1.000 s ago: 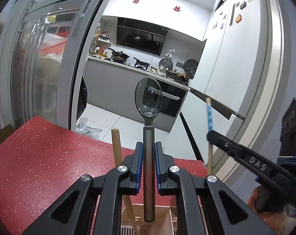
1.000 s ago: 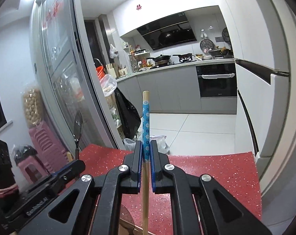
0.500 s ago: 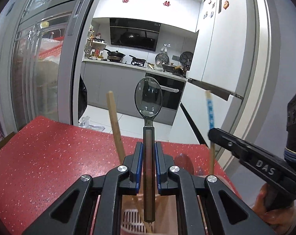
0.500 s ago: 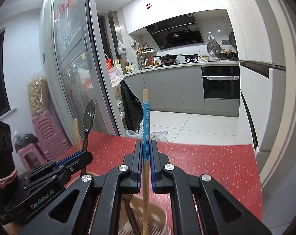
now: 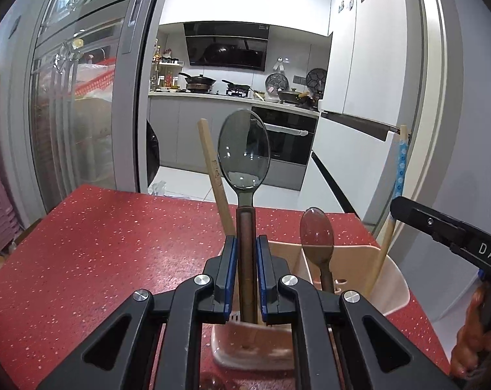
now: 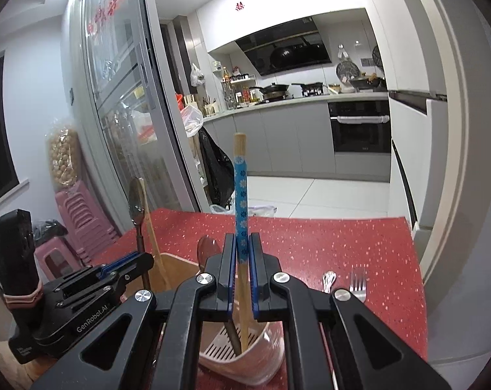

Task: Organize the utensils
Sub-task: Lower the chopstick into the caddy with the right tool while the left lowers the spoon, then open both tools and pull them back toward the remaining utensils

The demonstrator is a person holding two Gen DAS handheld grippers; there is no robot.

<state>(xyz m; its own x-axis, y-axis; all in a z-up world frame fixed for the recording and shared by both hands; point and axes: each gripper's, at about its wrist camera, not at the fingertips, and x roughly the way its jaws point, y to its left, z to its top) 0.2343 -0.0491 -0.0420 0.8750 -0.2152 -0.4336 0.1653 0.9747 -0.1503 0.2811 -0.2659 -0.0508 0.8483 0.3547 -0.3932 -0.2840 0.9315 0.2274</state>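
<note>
Both grippers hold utensils over the holder.
Left gripper (image 5: 245, 271) clamps the spoon (image 5: 244, 152) upright; right gripper (image 6: 242, 268) pinches the chopstick (image 6: 240, 195), its tip seemingly inside the utensil holder (image 6: 271, 351).

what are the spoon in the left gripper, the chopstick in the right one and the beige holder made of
The large dark-handled spoon looks like polished metal: its bowl mirrors the kitchen. Its brown handle may be wood or plastic. The chopstick with the blue flowered band looks like bamboo or pale wood, matte, with a grainy cut end. The beige slotted utensil holder looks like moulded plastic, smooth with a soft sheen.
</note>
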